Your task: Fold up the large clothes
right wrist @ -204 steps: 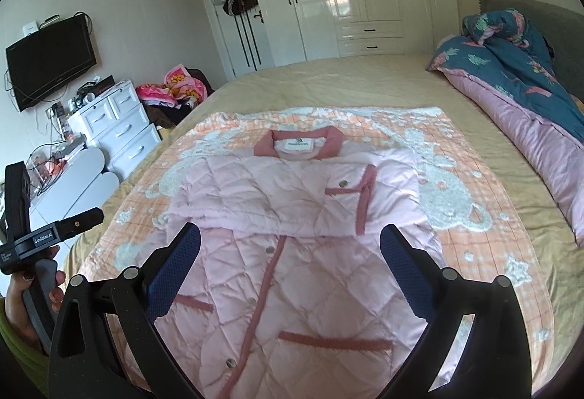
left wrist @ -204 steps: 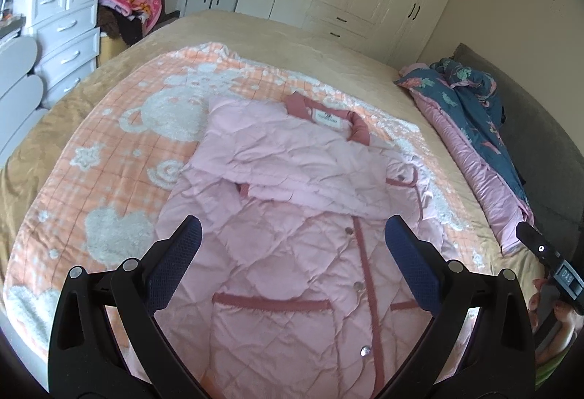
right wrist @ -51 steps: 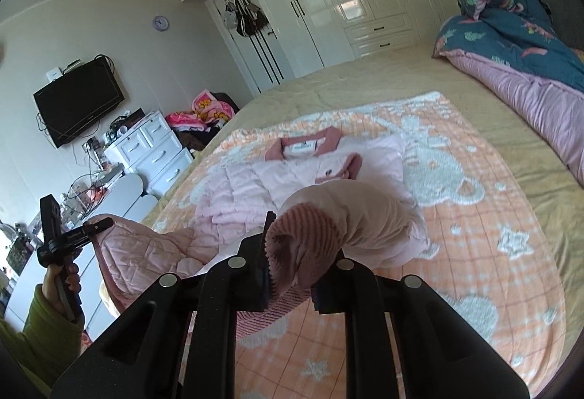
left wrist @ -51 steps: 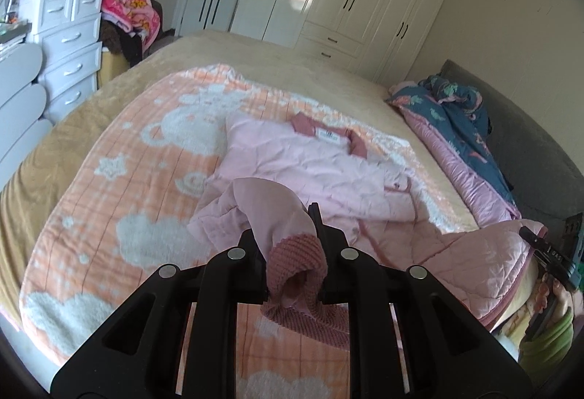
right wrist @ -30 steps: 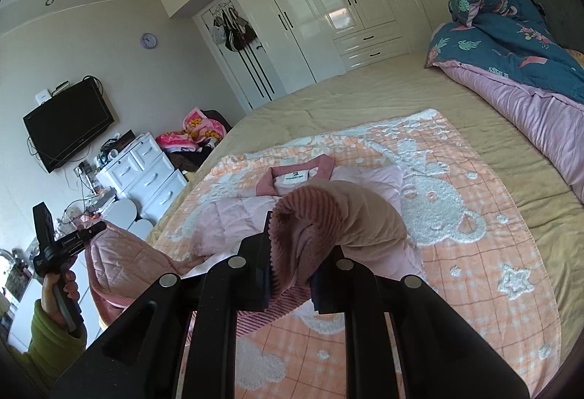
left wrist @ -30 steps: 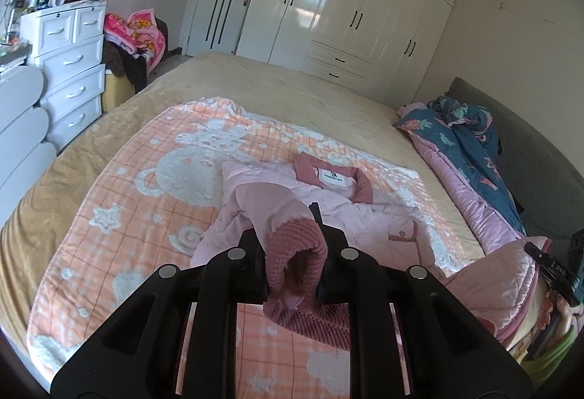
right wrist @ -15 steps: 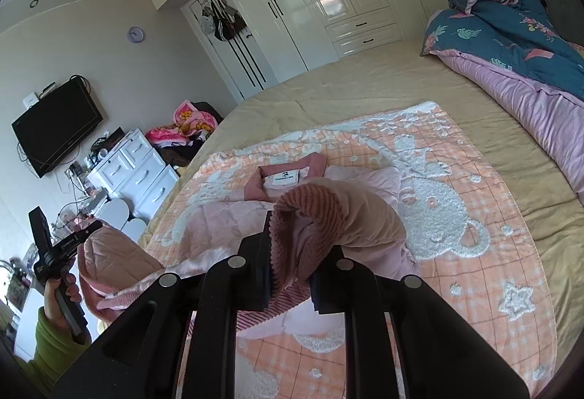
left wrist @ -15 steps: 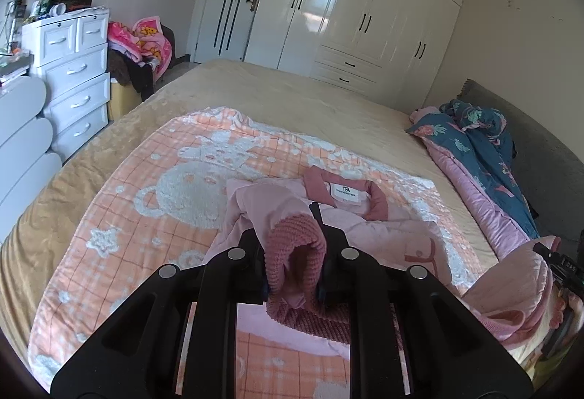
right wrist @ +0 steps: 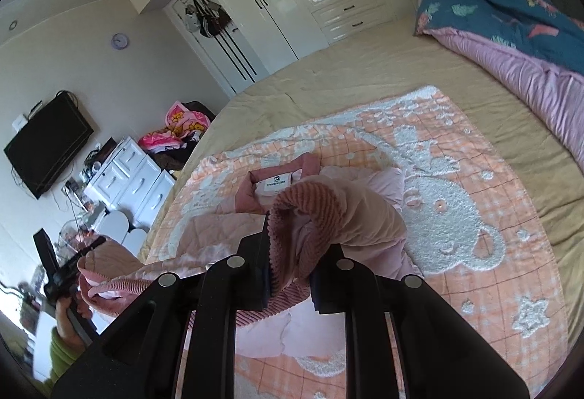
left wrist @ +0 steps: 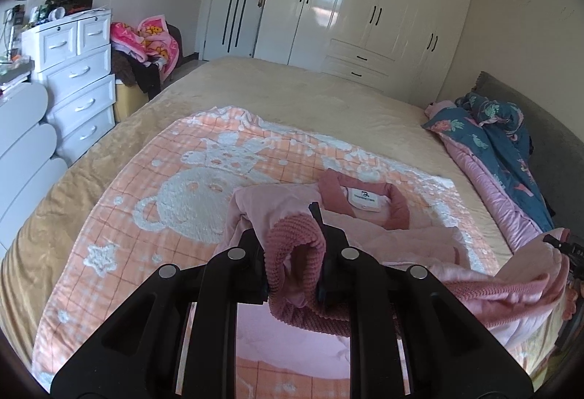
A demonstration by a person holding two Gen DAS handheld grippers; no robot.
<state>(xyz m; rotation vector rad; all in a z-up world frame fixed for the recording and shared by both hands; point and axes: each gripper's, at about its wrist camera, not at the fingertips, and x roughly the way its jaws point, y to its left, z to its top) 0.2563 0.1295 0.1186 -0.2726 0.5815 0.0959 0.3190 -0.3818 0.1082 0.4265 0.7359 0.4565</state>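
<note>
A pink quilted jacket (left wrist: 412, 238) lies on the orange and white blanket (left wrist: 175, 187), its collar and label (left wrist: 365, 197) toward the far side. My left gripper (left wrist: 295, 264) is shut on the jacket's ribbed pink hem corner (left wrist: 292, 245) and holds it lifted over the jacket body. My right gripper (right wrist: 290, 260) is shut on the other ribbed hem corner (right wrist: 306, 205), raised above the collar (right wrist: 277, 183). The hem hangs between the two grippers. Each gripper shows at the edge of the other's view, the right (left wrist: 562, 245) and the left (right wrist: 69, 271).
The blanket lies on a tan bed (left wrist: 292, 96). A blue and pink duvet (left wrist: 489, 143) lies along the right side. White drawers (left wrist: 76, 88) and a clothes pile (left wrist: 146, 48) stand left. White wardrobes (left wrist: 365, 8) line the far wall. A TV (right wrist: 47, 147) hangs on the wall.
Both grippers have closed on the hem corners, lifted them and carried them forward toward the collar. The lower half of the jacket now folds up over the upper half.
</note>
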